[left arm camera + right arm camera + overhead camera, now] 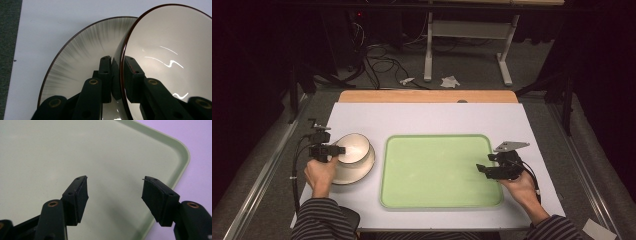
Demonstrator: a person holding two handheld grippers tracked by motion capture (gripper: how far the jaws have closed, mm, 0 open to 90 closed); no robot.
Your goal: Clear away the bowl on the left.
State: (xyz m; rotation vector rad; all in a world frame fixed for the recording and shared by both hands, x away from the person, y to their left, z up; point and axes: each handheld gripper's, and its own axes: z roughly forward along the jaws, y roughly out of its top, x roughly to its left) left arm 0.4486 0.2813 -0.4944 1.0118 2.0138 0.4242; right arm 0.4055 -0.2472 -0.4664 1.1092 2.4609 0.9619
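Bowl [355, 148] sits tilted on a plate [362, 172] at the table's left, just left of the green tray [412, 200]. Left gripper [337, 150] has it by the near rim — in the left gripper view one pad is inside the bowl [170, 50], one outside against the wall, jaws nearly together with the dark rim pinched between; streaked plate [82, 50] underneath. Left hand [319, 172] comes in from the bottom edge, forearm roughly straight up the frame, gripper pointing right toward the bowl. Right gripper [484, 170] held low over the tray's right edge, pointing left — jaws wide apart, nothing between them, tray [50, 150] below. Right hand [519, 190] angled in from lower right.
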